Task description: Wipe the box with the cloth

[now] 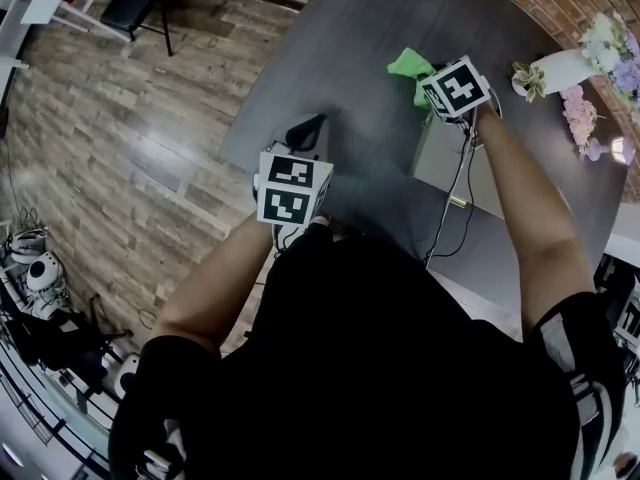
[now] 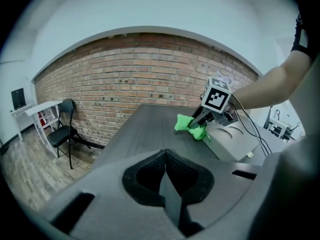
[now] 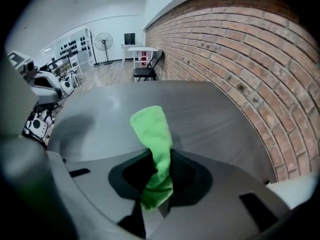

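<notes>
The box (image 1: 440, 158) sits on the desk (image 1: 360, 48) at one o'clock. The right claw (image 3: 157, 159) pinches the green cloth (image 3: 151, 129) at its far edge, and the left claw (image 2: 165, 159) is closed and empty. Unbraced, the box may slide under wiping.

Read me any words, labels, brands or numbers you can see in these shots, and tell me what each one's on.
No readable text anywhere.
Left cube, on the left tongs: black-and-white square patterns, not letters.
Right cube, on the right tongs: the same kind of patterns.
Box and green cloth: no print shows.
</notes>
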{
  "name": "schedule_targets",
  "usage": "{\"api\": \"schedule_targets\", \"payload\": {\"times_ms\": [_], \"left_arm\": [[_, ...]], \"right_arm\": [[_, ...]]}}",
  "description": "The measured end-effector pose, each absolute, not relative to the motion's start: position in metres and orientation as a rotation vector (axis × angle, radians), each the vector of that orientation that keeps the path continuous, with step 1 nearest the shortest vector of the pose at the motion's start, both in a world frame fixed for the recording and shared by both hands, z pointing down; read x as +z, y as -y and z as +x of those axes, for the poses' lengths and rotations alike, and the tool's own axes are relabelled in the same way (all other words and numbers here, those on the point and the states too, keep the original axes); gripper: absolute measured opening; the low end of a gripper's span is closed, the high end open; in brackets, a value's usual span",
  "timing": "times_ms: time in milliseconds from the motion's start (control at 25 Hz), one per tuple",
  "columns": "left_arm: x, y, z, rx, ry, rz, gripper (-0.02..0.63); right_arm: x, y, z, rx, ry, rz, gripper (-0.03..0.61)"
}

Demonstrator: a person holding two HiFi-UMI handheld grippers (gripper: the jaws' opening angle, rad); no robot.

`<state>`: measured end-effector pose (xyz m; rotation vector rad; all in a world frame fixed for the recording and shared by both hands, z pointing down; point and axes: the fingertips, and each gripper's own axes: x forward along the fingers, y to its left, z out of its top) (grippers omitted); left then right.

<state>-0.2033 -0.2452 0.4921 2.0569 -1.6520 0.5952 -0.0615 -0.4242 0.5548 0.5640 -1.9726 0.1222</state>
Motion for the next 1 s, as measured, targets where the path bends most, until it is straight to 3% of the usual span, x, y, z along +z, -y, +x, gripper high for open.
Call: {"api": "schedule_targets", "payload": {"times_ms": [480, 1000], "left_arm": [[0.497, 0.226, -0.179, 0.675, 1.642, 2.041, 0.009], [0.505, 0.241, -0.100, 0.758, 1.473, 2.172, 0.009]], "right_arm": [[0.565, 0.456, -0.004, 0.240, 1.957, 0.681, 0.081], [0.568, 0.457, 0.159, 0.387, 1.872, 0.890, 0.081]]}}
